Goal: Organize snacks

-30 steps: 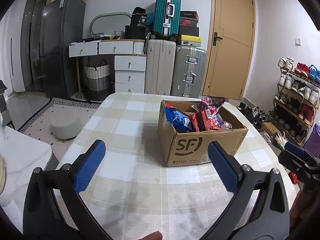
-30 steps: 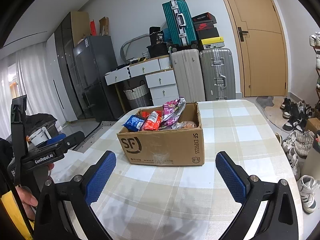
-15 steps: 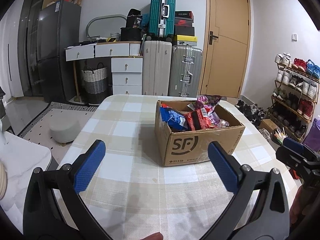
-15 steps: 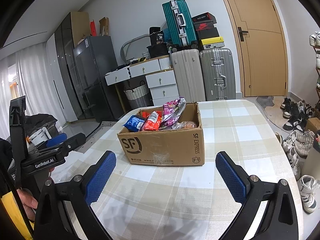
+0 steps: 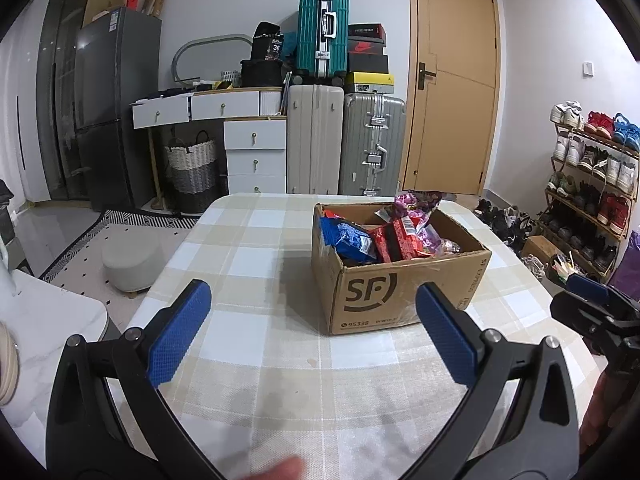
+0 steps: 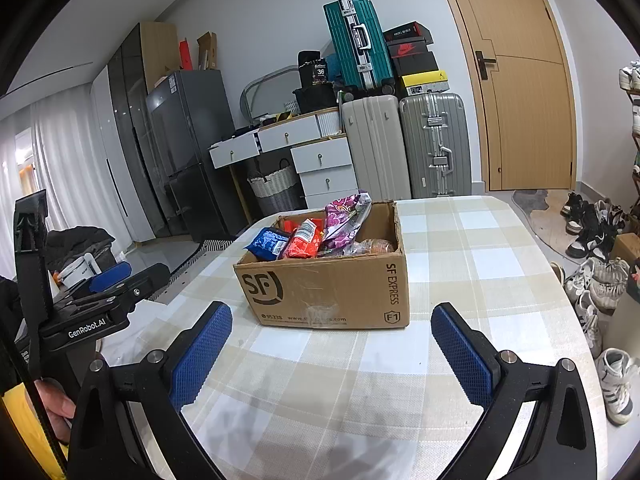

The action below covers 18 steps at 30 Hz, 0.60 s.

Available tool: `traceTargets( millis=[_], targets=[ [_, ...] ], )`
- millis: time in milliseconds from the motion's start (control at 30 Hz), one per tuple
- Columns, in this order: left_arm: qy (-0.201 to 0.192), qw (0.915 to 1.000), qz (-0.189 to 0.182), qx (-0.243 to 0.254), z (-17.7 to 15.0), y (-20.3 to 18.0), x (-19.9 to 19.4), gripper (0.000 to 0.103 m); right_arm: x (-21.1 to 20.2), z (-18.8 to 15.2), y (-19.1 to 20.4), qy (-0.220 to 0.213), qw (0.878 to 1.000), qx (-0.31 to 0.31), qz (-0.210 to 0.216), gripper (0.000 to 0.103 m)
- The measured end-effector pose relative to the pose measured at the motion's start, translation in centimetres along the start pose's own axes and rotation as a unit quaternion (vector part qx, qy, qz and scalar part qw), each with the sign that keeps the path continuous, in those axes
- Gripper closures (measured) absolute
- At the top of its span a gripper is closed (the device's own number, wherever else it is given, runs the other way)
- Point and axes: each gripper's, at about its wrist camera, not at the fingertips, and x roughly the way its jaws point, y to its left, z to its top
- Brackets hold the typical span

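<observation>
With both left gripper (image 5: 312, 328) and right gripper (image 6: 330, 354) fingers apart (empty): risk of crushing packets (image 6: 304, 238), or shoving the box (image 6: 324, 280) across the tabletop (image 6: 460, 264).

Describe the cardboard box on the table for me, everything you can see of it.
The box is brown corrugated cardboard, printed with a black SF logo on the near face and SF EXPRESS on its side. It sits upright on the checked tablecloth, open at the top, the rim a little ragged. Snack packs stand inside: a blue pack, a red pack and a purple pack that pokes above the rim. Both grippers, left and right, are open and clear of it.
</observation>
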Motion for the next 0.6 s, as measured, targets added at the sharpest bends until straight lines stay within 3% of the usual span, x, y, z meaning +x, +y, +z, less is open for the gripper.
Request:
traceTargets(
  millis=[600],
  targets=[
    [-0.015, 0.9999, -0.002, 0.005, -0.06, -0.07, 0.05, 0.001, 0.02, 0.0, 0.01, 0.001, 1.0, 0.001, 0.0, 0.001]
  ],
)
